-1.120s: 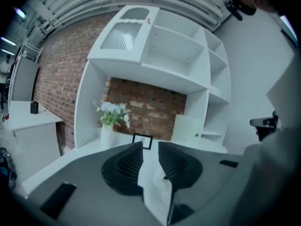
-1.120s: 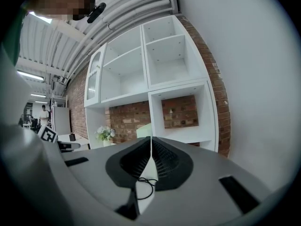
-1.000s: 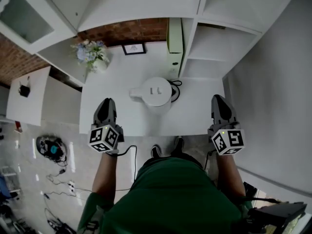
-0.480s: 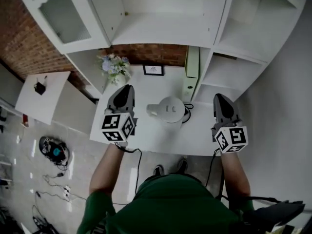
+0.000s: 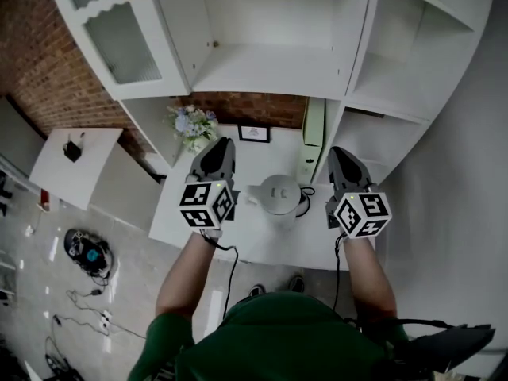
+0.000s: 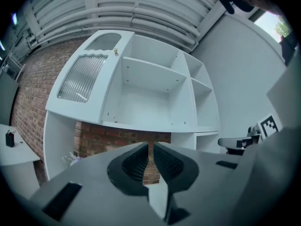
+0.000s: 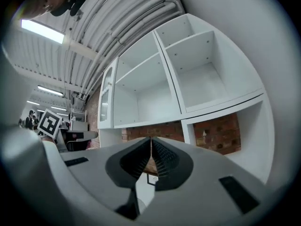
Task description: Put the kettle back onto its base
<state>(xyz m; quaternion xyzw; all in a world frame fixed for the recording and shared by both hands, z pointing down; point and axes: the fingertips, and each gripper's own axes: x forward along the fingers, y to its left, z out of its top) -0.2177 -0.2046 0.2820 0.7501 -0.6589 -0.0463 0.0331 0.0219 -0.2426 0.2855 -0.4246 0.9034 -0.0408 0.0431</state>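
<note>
The white kettle stands on the white counter below the shelves, spout to the left, with a black cord looped at its right side. Whether a base lies under it I cannot tell. My left gripper hovers above the counter left of the kettle, and its jaws are shut with nothing between them. On the other side of the kettle, my right gripper is held at about the same height, also shut and empty. Both point level at the brick wall and the shelving, and neither gripper view shows the kettle.
A vase of flowers, a small framed picture and a pale green upright slab stand at the back of the counter. White open shelves and a glass-fronted door hang above. A side table stands left, with cables on the floor.
Both grippers have risen and drawn in towards the kettle's sides. The head view has tipped up, so the kettle looks smaller and more of the shelving shows. The kettle has not moved.
</note>
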